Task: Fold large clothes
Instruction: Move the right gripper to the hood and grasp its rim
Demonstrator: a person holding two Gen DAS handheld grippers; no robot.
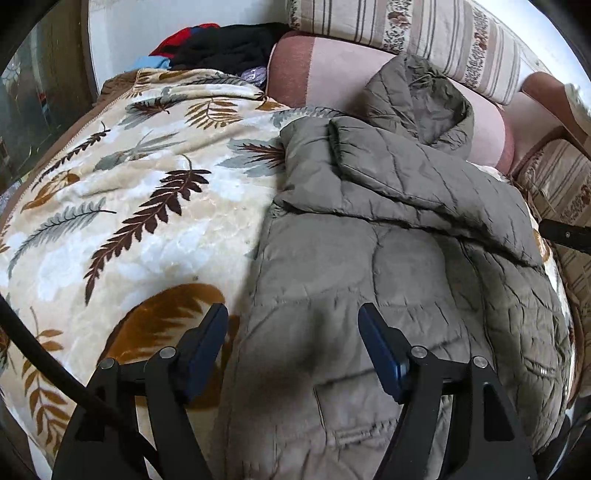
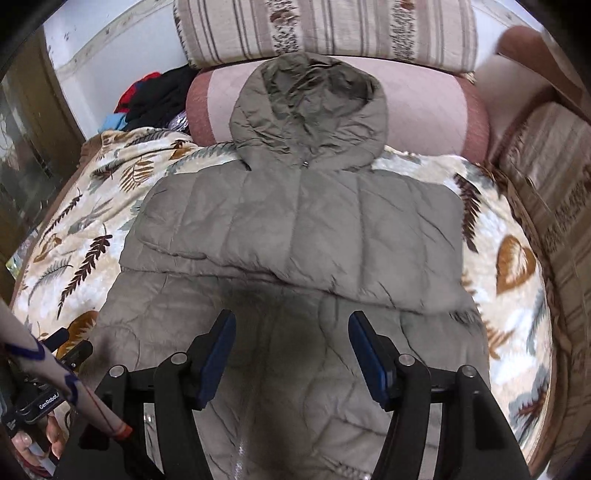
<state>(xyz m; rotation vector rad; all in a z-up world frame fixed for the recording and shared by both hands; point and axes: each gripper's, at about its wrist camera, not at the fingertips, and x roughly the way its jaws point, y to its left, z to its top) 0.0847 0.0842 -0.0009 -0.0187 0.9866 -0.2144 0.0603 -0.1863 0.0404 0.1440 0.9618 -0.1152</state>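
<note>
A grey-green quilted hooded jacket [image 2: 295,229] lies flat on a leaf-patterned blanket [image 2: 88,229], its hood [image 2: 306,103] resting against a pink bolster. Both sleeves are folded across the chest. My right gripper [image 2: 291,325] is open and empty, hovering over the jacket's lower middle. My left gripper [image 1: 293,317] is open and empty over the jacket's [image 1: 388,258] left lower edge, where it meets the blanket [image 1: 129,206]. The left tool and the hand holding it show at the lower left of the right wrist view [image 2: 70,350].
A pink bolster [image 2: 424,110] and striped floral cushions [image 2: 325,29] line the back. A pile of black, red and blue clothes [image 1: 221,44] sits at the back left. Another striped cushion [image 2: 554,192] lies at the right. A dark cabinet [image 1: 33,96] stands at the left.
</note>
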